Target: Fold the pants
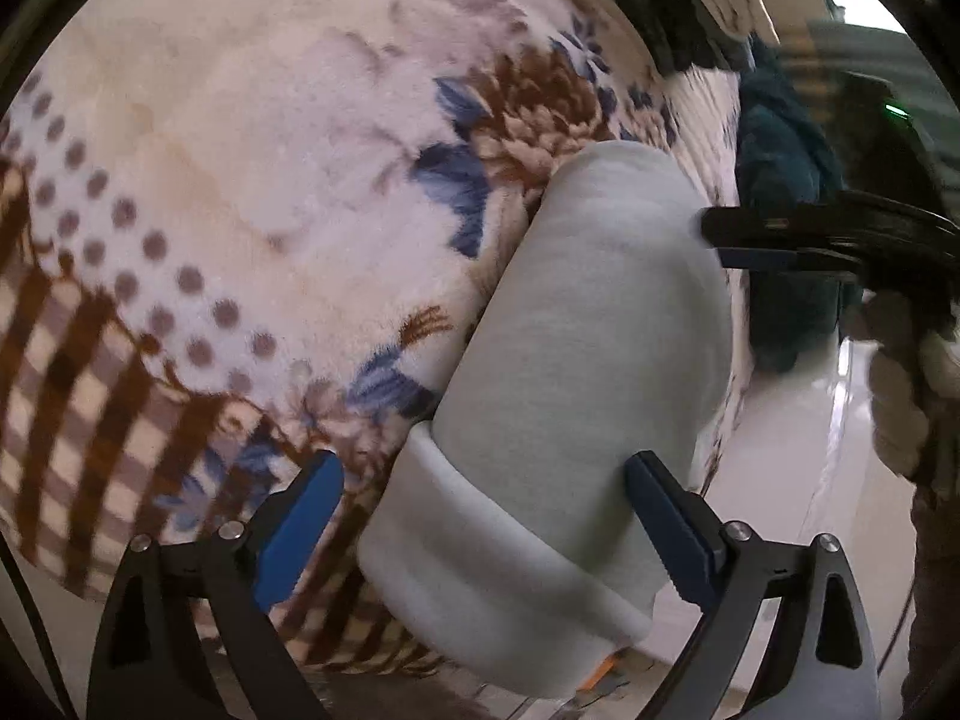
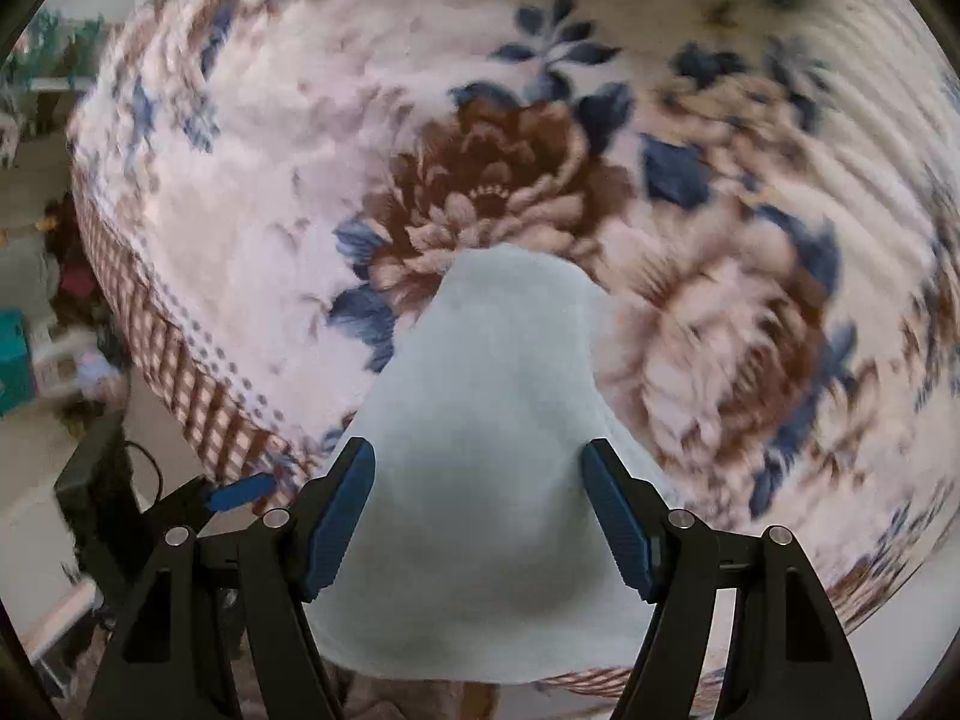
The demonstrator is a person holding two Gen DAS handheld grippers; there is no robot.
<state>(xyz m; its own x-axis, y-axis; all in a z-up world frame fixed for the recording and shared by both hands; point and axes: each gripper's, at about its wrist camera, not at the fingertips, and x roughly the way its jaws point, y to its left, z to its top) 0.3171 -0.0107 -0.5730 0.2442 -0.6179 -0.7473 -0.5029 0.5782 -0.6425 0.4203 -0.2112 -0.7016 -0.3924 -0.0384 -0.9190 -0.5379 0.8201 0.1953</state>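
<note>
Pants, pale grey-green and already folded into a thick bundle, lie on a fleecy flowered blanket at the lower centre of the left wrist view, near the blanket's right edge where white floor shows. The left gripper stands wide open, its blue fingers either side of the bundle's near end without pinching it. The right gripper reaches in from the right edge of the frame beside the bundle's far end; from here its opening cannot be told.

In the right wrist view the pants fill the lower centre, rising between the spread blue fingers of the right gripper, which is open and not clamping. The left gripper's blue tip shows at lower left.

Folding looks nearly finished. The next move probably calls for pressing the bundle flat or closing on an end for one last fold
</note>
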